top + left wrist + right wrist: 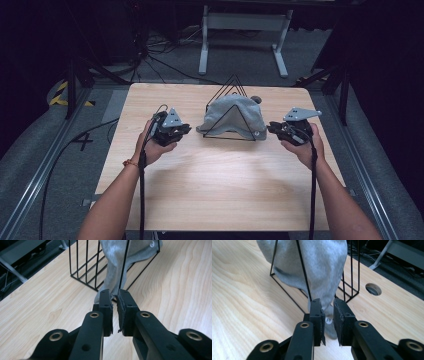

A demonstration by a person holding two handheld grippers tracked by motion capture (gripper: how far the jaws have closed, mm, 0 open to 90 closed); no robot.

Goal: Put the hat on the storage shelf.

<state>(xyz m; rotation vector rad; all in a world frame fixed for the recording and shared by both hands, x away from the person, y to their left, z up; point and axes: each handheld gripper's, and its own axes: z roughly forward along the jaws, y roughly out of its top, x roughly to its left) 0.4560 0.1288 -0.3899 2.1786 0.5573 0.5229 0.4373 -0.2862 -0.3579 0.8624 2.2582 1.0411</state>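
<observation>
My left gripper (114, 298) rises in front of me in the left gripper view: two matte black jaws with brass-ringed screw holes and rough, frayed pads. They stand a narrow slit apart and nothing is pinched between them; the grey cloth (117, 267) starts just past their tips. My right gripper (327, 307) looks the same in the right gripper view, with a slightly wider gap. A low fold of the cloth (317, 267) lies in that gap, but the pads do not press on it, so both sets of jaws are released.

From the high view, my left hand (156, 142) and right hand (305, 145) hold the grippers on either side of the cloth, each tool topped with a grey three-cornered plate and trailing a black cable down my forearm.

The cloth (232, 117) is soft and felt-like. It hangs draped over a thin black wire rack (231, 86) with a triangular outline, near the middle of the pale wood-grain table (215, 185). The rack's upright bars are partly covered by the drape, and its peak pokes out above. A small pale mark near the cloth's hem is too small to read.

Farther off, a round hole (373, 289) is cut into the tabletop. Beyond the far edge, a white metal frame (245, 22) stands on the grey floor among loose cables, with the surroundings lost in darkness.
</observation>
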